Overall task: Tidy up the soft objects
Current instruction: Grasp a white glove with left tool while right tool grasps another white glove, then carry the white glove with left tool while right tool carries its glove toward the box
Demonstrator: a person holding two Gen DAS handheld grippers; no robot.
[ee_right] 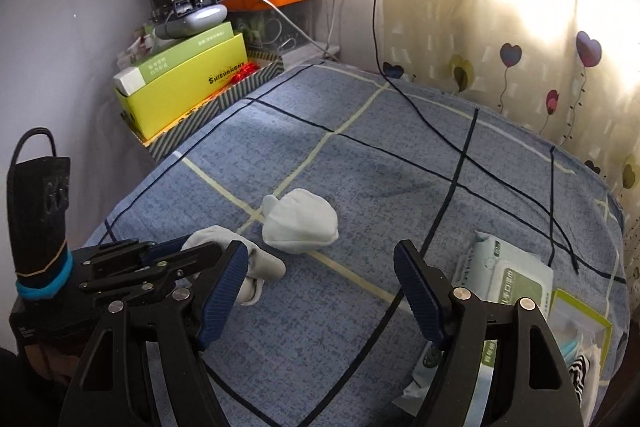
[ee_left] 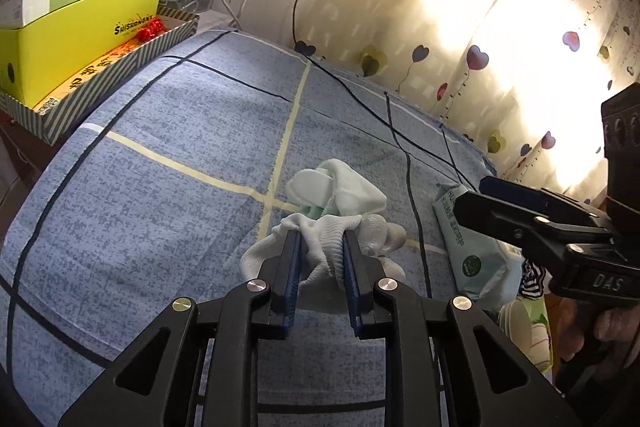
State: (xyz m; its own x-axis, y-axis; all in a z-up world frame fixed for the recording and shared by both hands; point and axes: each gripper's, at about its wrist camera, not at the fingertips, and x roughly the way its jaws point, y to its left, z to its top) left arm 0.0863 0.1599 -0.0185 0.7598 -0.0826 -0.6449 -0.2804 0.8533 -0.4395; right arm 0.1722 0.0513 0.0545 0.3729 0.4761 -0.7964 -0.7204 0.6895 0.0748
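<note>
The left hand-held gripper (ee_left: 320, 247) is closed on a white sock (ee_left: 320, 251) lying on the bed (ee_left: 160, 187), beside a pale green sock (ee_left: 336, 191). The right hand-held gripper (ee_right: 320, 287) hangs wide open, empty. Next move probably needs lifting the sock away.

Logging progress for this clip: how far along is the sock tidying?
Early. Nothing looks put away yet. The left gripper is shut on a white sock on the bed. A pale green sock bundle lies loose beside it. The right gripper is open and holds nothing.
</note>
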